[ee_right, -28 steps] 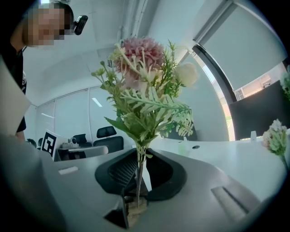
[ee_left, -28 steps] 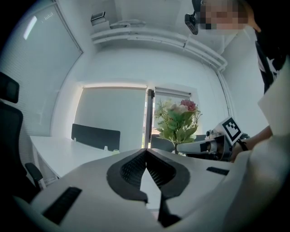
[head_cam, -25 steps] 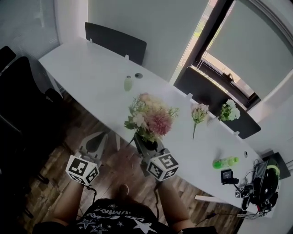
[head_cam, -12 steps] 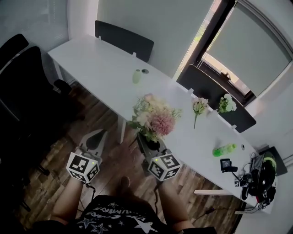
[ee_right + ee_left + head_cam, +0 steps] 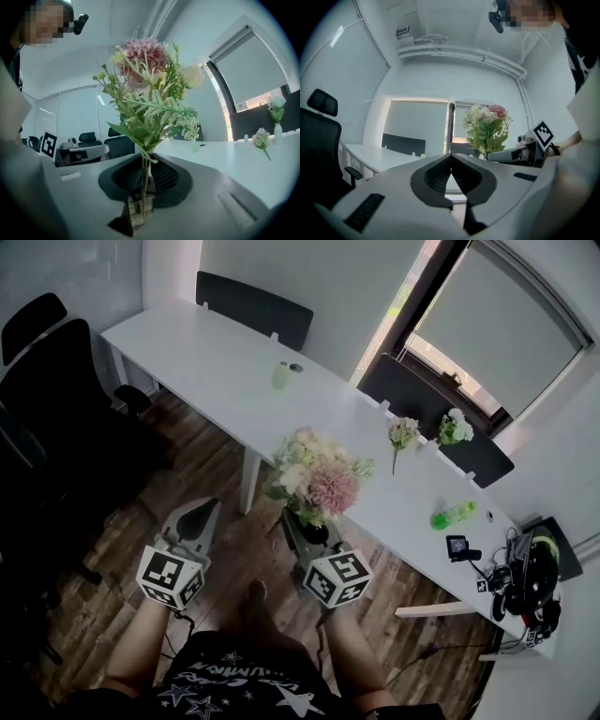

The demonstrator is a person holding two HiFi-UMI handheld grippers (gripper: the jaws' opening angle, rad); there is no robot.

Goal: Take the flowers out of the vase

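The bouquet (image 5: 314, 474) is in the right gripper (image 5: 298, 526), clear of the table and upright above the floor, just off the table's near edge. It looks artificial. There is a shaggy pink pompon bloom, paler cream and blush flowers around it, and ferny green sprigs with broad leaves lower down. In the right gripper view the thin green stems of the bouquet (image 5: 147, 93) run down between the ribbed black pads of the right gripper (image 5: 143, 176), which are clenched on them. The jaws are close together with only the stems in the gap.

The left gripper (image 5: 202, 512) is level beside it over the floor. In its own view the left gripper (image 5: 451, 161) has its ribbed pads pressed together with nothing between them. Both tools have smooth grey shells that taper to a point, and each carries a white marker cube (image 5: 171, 576) at the back.

The table (image 5: 216, 362) is long, white and smooth, with dark flat panels (image 5: 253, 306) along its far edge. On it are a single pink flower (image 5: 403, 435) lying down, a small white vase of white flowers (image 5: 455, 427), a green bottle (image 5: 453, 515) on its side and a pale little bottle (image 5: 280, 376). The floor (image 5: 216, 474) is dark wood plank. Black office chairs (image 5: 56, 390) crowd the left side, and a grey roller blind (image 5: 497, 324) covers the window.
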